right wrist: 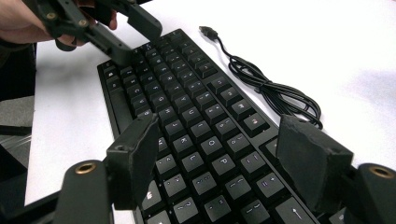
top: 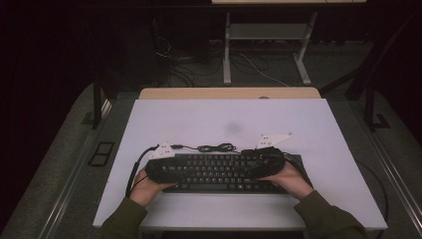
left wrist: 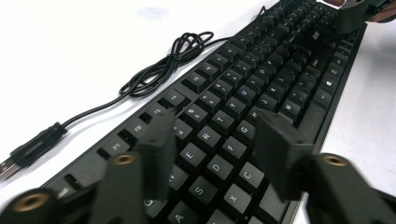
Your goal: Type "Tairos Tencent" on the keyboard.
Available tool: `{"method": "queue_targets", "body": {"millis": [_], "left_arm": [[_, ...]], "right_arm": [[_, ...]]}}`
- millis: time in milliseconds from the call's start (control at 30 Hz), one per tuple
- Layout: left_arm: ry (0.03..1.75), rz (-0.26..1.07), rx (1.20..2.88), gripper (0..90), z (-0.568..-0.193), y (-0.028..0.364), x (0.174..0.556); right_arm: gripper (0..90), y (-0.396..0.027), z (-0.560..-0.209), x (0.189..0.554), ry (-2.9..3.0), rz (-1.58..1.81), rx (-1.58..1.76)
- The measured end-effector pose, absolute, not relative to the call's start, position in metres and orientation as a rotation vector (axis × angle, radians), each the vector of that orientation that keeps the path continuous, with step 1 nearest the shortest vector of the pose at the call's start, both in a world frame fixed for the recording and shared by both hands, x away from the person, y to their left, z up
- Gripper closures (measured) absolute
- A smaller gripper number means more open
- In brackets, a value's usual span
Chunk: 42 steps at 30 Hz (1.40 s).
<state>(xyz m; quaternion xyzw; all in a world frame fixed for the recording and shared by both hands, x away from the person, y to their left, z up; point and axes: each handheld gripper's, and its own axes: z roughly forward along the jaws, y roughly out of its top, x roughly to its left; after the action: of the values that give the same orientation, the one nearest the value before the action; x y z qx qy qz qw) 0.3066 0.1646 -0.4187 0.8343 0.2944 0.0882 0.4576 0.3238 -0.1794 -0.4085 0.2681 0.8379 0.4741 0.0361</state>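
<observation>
So far the job looks barely begun: the flat black plastic keyboard [top: 219, 173] lies near the front edge of the desk [top: 224, 117], and nothing has lifted it. The left gripper [left wrist: 217, 140] hovers over the left end of the keys, its fingers [left wrist: 156, 144] partly open with only keys under them and nothing held. The right gripper [right wrist: 224, 154] hangs over the right end, its fingers [right wrist: 135, 154] wide apart and holding nothing. What seems left is to close on the two ends and pick the keyboard up or move it. The thin black cable [top: 216, 147] lies in a loose coil just behind the keyboard, with its plug [left wrist: 28, 151] loose on the top. The desk is white and smooth. Beyond it stands another table's metal legs [top: 227, 50] on a dark floor with cords, and the room is dim.
</observation>
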Motion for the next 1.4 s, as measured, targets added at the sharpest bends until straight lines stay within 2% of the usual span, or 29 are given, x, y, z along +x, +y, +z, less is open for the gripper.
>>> {"method": "queue_targets", "body": {"millis": [333,367,1400], "left_arm": [[0.767,0.18,2.082,87.7,-0.421,0.179,0.306],[0.767,0.18,2.082,89.3,-0.421,0.179,0.306],[0.792,0.163,2.17,89.4,-0.432,0.185,0.31]], "right_arm": [[29.1,-0.179,-0.409,0.323,2.574,1.452,0.825],[29.0,-0.179,-0.409,0.323,2.573,1.453,0.825],[28.2,-0.178,-0.409,0.323,2.568,1.453,0.815]]}}
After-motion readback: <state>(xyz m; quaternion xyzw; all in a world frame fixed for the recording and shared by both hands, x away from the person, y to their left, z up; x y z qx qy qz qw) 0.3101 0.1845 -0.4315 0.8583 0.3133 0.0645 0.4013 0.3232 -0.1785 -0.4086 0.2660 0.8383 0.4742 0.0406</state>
